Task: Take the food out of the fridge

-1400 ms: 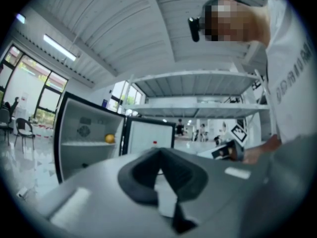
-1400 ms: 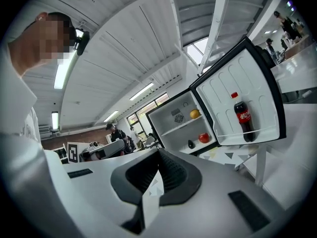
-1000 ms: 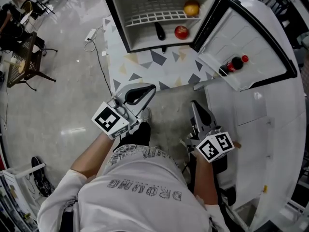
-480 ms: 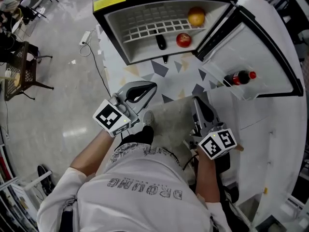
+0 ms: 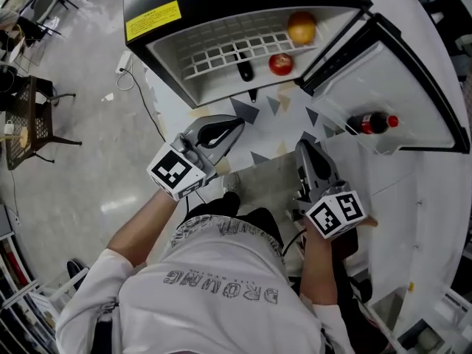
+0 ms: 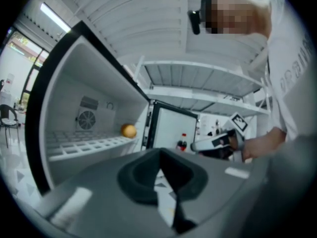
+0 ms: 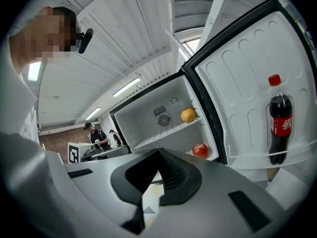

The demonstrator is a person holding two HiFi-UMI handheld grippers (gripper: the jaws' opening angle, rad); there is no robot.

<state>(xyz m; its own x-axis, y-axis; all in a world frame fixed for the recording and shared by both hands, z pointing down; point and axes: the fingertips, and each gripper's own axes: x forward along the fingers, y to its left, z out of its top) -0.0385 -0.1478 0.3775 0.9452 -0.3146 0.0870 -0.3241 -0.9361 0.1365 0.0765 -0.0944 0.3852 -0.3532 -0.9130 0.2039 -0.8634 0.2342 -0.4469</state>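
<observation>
The fridge (image 5: 184, 80) stands open in front of me. An orange (image 5: 302, 28) lies on its wire shelf, and below that sit a red apple (image 5: 280, 64) and a dark elongated item (image 5: 244, 70). A cola bottle (image 5: 371, 123) stands in the open door's rack. My left gripper (image 5: 225, 130) is shut and holds nothing, short of the fridge's front. My right gripper (image 5: 305, 152) is also shut and holds nothing, beside the door. The left gripper view shows the left gripper (image 6: 161, 155), the orange (image 6: 129, 130) and the bottle (image 6: 184, 143). Ahead of the right gripper (image 7: 159, 155) are the orange (image 7: 188, 115), apple (image 7: 200, 150) and bottle (image 7: 280, 125).
The fridge door (image 5: 398, 65) swings out to the right, next to a white cabinet (image 5: 420, 220). A patterned mat (image 5: 258, 109) lies before the fridge. A power strip and cable (image 5: 122, 71) trail on the floor at left, near a chair (image 5: 29, 116).
The person has stepped closer to the fridge, which now sits nearer and larger in the head view. Both grippers moved forward with the body, still shut.
</observation>
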